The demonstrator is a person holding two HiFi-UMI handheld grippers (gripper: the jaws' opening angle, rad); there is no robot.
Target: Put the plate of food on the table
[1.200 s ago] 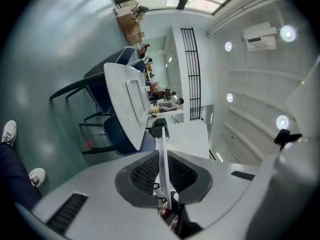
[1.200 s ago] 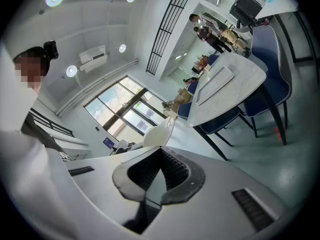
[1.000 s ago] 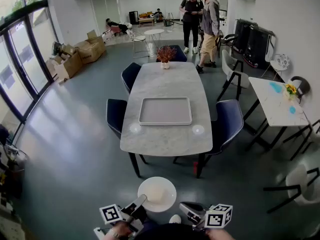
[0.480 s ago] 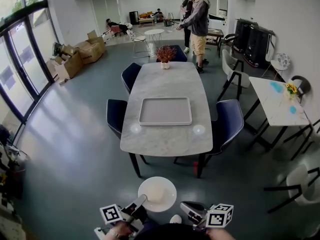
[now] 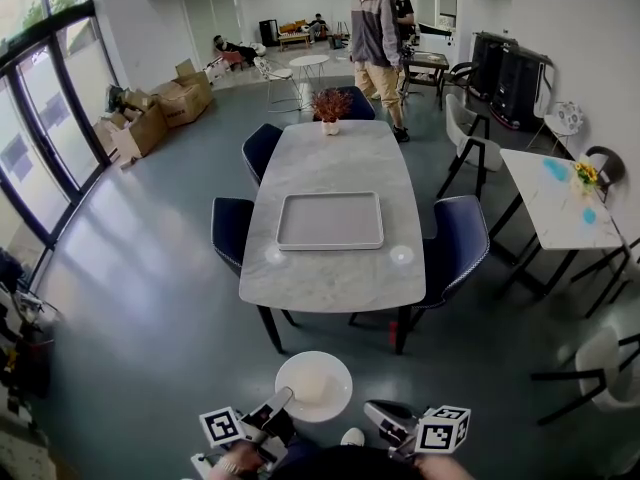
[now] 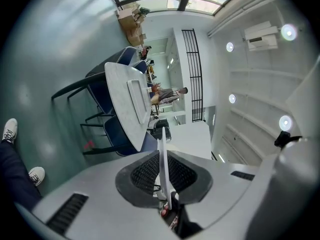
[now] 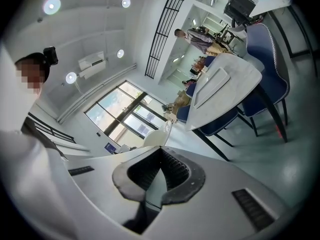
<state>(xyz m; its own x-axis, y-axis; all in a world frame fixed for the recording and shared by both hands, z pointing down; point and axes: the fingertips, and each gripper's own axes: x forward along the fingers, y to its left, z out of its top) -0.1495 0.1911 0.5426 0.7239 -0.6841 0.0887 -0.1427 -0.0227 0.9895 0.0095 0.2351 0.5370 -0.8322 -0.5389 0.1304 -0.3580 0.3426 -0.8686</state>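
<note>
Left gripper point(image 5: 282, 399), at the lower left of the head view, has its jaws clamped on the near rim of the round white plate point(image 5: 336, 370); the left gripper view shows that rim edge-on between the black ribbed pads point(image 6: 142, 171). The plate is held level above the grey floor, well apart from the table, and carries one pale mound of food point(image 5: 309, 389). Right gripper point(image 5: 368, 409) sits just beside the plate's right edge, its jaws together with nothing between them. Each gripper carries one cube printed with black-and-white square markers.

Ahead stands one rectangular grey marble table point(image 5: 330, 283). Items on it:
- one rectangular grey tray point(image 5: 330, 220)
- two small round white discs point(image 5: 275, 255)
- one small pot of reddish flowers point(image 5: 331, 108)

Four dark blue chairs point(image 5: 232, 230) surround the table
</note>
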